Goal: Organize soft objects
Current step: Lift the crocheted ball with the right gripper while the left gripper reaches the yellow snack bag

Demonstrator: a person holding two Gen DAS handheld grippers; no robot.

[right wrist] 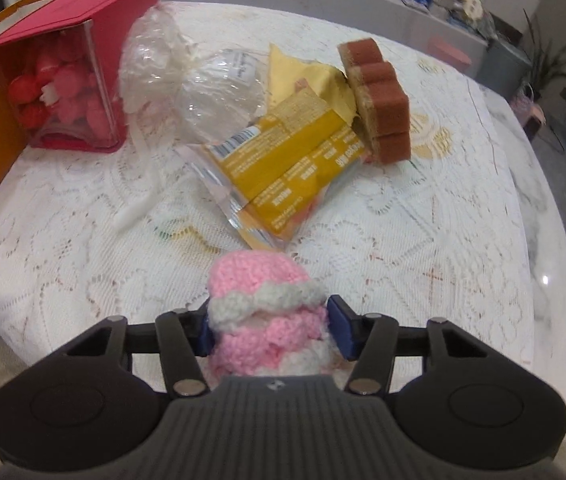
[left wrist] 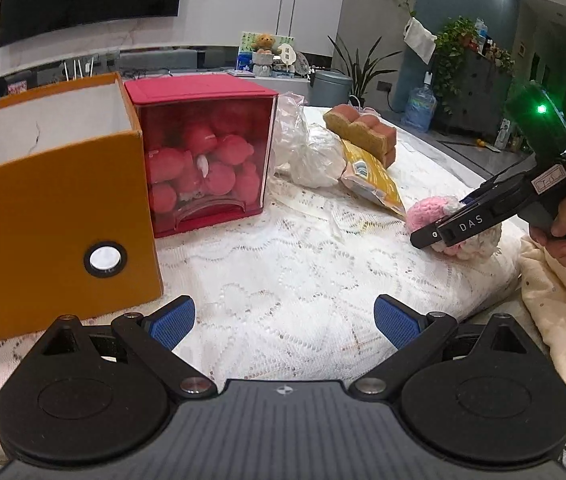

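Crocheted pink-and-white toy (right wrist: 267,320) is sitting between the right gripper (right wrist: 269,330) pads, contact unclear; soft, light, compressible, so grip mid-body. Left gripper (left wrist: 285,322) is spread, empty.

Pink-white crochet toy (right wrist: 263,312); orange box (left wrist: 55,216); red case (left wrist: 203,152); white lace cloth (left wrist: 283,272).

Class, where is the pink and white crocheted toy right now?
The pink and white crocheted toy sits on the lace tablecloth between the right claw's jaws, just before the yellow packet.
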